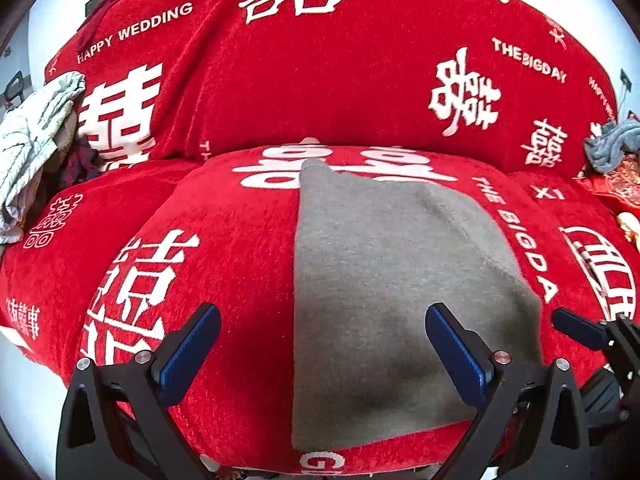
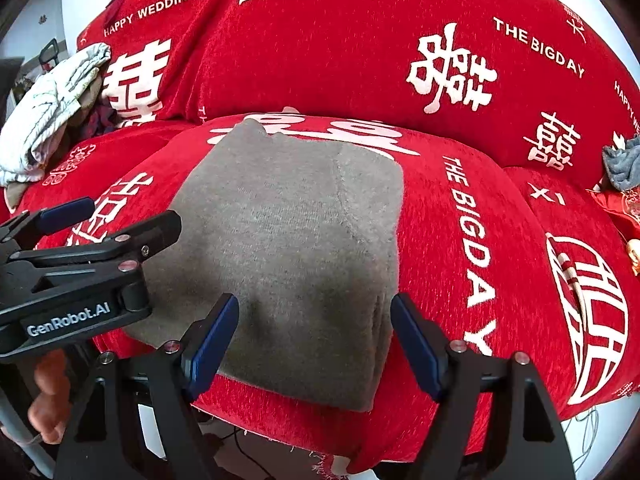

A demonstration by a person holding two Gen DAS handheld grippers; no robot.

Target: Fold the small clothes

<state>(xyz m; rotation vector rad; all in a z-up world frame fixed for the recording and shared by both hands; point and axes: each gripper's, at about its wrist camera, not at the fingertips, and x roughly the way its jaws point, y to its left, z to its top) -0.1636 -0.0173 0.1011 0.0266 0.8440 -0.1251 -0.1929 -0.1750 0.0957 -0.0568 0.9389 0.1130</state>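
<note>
A grey knitted garment (image 1: 384,288) lies folded into a rough rectangle on the red sofa seat cushion (image 1: 224,248); it also shows in the right wrist view (image 2: 296,248). My left gripper (image 1: 322,320) is open and empty, hovering over the garment's near left edge. My right gripper (image 2: 314,312) is open and empty, just above the garment's near right part. The left gripper (image 2: 116,216) shows at the left of the right wrist view, and a right gripper fingertip (image 1: 576,326) shows at the right of the left wrist view.
The sofa is draped in a red cover with white characters (image 1: 304,80). A pile of light striped clothes (image 1: 32,148) lies at the left end. A blue-grey cloth (image 1: 612,148) lies at the right end. The cushion's front edge (image 2: 320,440) drops off close to me.
</note>
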